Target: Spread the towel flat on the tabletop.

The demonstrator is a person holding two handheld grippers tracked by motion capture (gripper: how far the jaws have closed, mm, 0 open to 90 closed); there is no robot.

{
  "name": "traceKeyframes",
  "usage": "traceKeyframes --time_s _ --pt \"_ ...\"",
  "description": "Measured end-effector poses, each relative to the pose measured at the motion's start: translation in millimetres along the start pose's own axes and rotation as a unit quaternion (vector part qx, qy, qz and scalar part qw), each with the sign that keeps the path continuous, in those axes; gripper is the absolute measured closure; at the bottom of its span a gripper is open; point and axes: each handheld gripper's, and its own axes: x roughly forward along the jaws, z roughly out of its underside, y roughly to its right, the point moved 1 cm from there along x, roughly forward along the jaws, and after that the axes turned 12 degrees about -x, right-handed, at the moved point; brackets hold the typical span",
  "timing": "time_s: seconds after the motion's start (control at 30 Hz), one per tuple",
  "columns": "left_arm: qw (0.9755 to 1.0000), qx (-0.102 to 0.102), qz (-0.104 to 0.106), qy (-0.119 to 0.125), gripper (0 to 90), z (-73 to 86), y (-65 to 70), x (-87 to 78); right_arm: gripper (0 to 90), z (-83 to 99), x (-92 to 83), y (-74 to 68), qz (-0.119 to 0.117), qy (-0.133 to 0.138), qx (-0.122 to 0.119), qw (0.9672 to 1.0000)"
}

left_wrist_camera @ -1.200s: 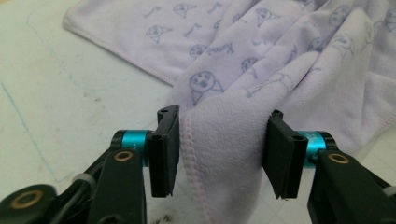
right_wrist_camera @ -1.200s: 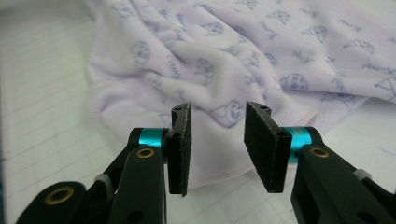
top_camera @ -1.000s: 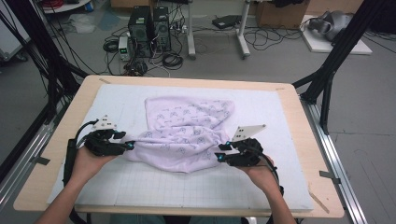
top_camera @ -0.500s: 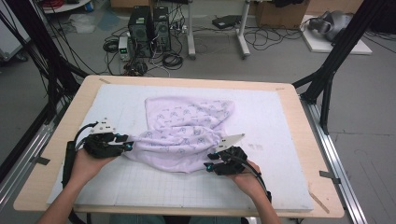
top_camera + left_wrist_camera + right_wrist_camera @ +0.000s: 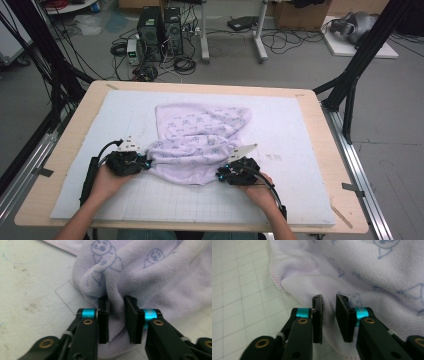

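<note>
A lilac towel (image 5: 200,145) with small printed figures lies crumpled on the white gridded mat (image 5: 300,130). My left gripper (image 5: 147,164) is at the towel's near left edge. In the left gripper view its jaws (image 5: 116,300) have just been closing and pinch a raised fold of the towel (image 5: 155,277). My right gripper (image 5: 220,175) is at the towel's near right edge. Its jaws (image 5: 329,298) have also just been closing, and towel cloth (image 5: 362,270) near the stitched hem sits squeezed between the pads.
The mat covers a wooden table (image 5: 320,110) with bare mat to the right and in front of the towel. Black frame posts (image 5: 355,75) stand at the table's far corners. Computers and cables (image 5: 160,35) sit on the floor beyond.
Both hands came down onto the towel's near edge. The right gripper shifted left and nearer along that edge, and both pairs of jaws narrowed around cloth.
</note>
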Motion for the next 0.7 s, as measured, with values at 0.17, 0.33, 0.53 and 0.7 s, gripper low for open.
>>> traceKeyframes --time_s 0.17,0.33,0.53,0.7 --pt "1.0 0.005 -0.004 -0.001 85.2 -0.4 2.7 -1.7 85.4 -0.6 -0.6 1.3 -0.01 0.003 -0.008 0.9999" --pt "0.9999 0.004 0.01 0.009 85.5 2.5 7.9 -17.8 86.1 -2.9 -16.5 -1.6 -0.024 0.016 -0.012 0.9995" --pt "0.9996 0.013 0.016 0.016 85.5 14.1 22.8 -36.9 86.4 -6.3 -43.3 -15.1 -0.022 0.055 -0.026 0.9979" --pt "0.9985 0.037 0.01 0.038 85.7 25.5 45.8 -67.0 86.4 -0.7 -67.3 -39.5 -0.02 0.06 -0.042 0.9971"
